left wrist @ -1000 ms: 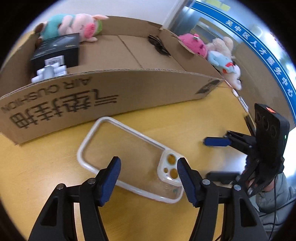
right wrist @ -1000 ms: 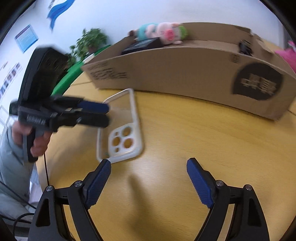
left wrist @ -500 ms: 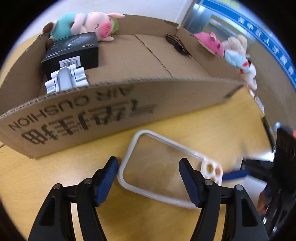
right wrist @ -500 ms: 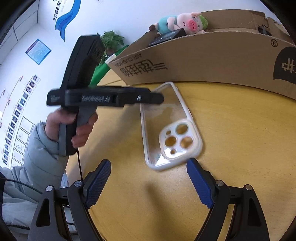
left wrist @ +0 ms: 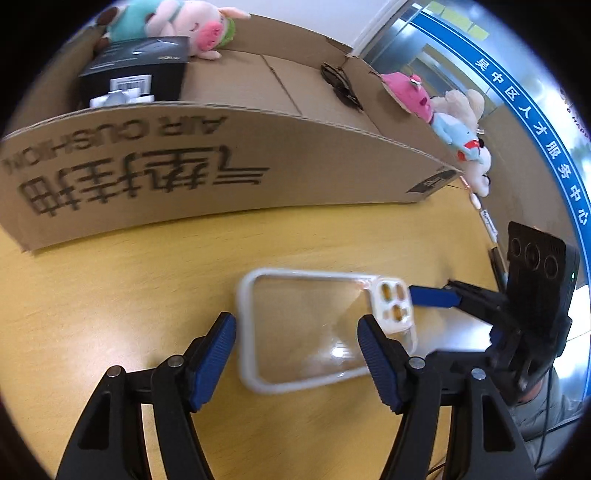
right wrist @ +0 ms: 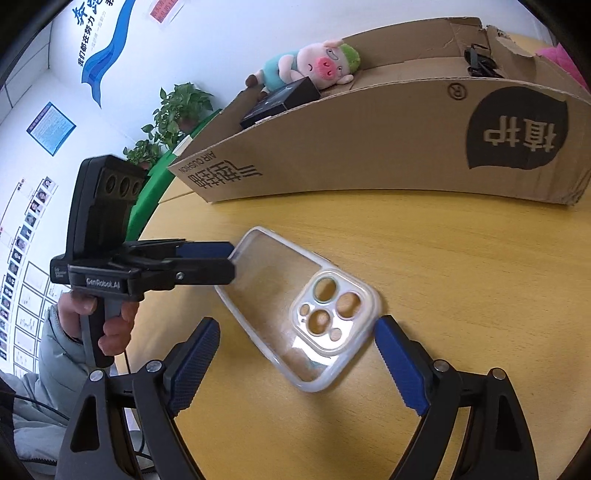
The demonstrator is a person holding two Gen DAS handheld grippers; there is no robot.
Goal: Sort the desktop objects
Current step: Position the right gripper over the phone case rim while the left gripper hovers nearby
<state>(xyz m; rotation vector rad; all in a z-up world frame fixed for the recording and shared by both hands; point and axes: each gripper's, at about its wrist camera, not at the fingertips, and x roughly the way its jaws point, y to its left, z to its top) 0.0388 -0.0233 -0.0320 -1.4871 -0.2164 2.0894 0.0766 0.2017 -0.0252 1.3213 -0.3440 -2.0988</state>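
A clear phone case point(left wrist: 314, 328) with a white rim lies flat on the yellow table point(left wrist: 147, 295), camera cut-outs toward the right. My left gripper point(left wrist: 297, 354) is open and hovers over it; its right pad overlaps the case in the picture without pressing on it. My right gripper point(left wrist: 436, 325) comes in from the right, one blue pad at the case's camera end. In the right wrist view the case point(right wrist: 295, 306) lies between the open right gripper's point(right wrist: 297, 365) fingers. There the left gripper point(right wrist: 221, 264) reaches the case's far corner.
A long open cardboard box point(left wrist: 221, 166) stands behind the case. It holds a black box point(left wrist: 136, 66), a pig plush point(left wrist: 177, 26) and dark sunglasses point(left wrist: 341, 86). More plush toys point(left wrist: 454, 122) lie past its right end. A hand point(right wrist: 107, 321) and grey sleeve hold the left gripper.
The right gripper has swung toward the case, which now sits between its fingers instead of off to the left. The left gripper has rolled a little and its jaws stand slightly wider.
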